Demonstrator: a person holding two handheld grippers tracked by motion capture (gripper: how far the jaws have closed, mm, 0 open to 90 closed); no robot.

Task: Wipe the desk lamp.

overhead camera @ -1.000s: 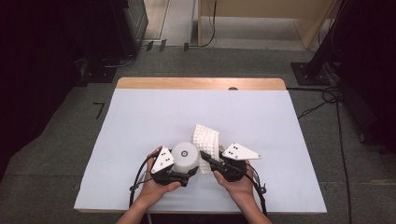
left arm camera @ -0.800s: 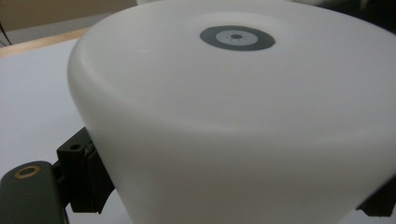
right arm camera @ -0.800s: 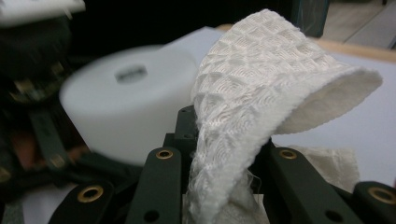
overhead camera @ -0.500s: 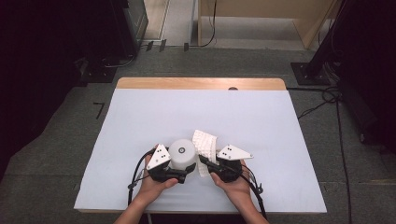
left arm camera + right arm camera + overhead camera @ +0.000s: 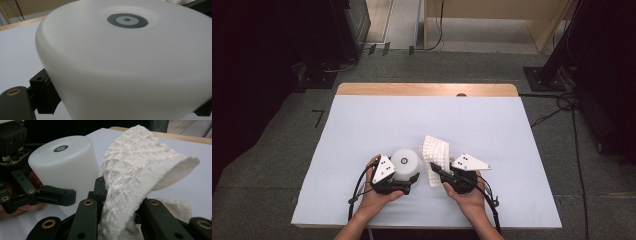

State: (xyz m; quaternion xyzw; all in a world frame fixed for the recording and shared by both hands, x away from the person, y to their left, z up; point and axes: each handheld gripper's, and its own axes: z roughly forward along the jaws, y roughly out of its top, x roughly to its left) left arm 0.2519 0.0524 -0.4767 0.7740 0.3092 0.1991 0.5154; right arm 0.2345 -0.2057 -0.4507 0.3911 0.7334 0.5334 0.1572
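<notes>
Near the front edge of the table [image 5: 362, 120] we grasp the white cylinder [image 5: 405, 162] in the left gripper [image 5: 412, 180], upright, and the right gripper [image 5: 435, 170] is clenched on the waffle cloth [image 5: 435, 149]. We judge the wiping is starting; next the cloth must press against the cylinder side.

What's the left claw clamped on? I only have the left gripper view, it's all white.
Observer: A white cylinder with a small dark ring on its top, upright on the table.
Operator: Right claw?
Observer: The right claw is shut on a white waffle-weave cloth, which stands up and arches over.
Operator: Cloth touching the cylinder?
Observer: Right beside it; contact I cannot tell.
</notes>
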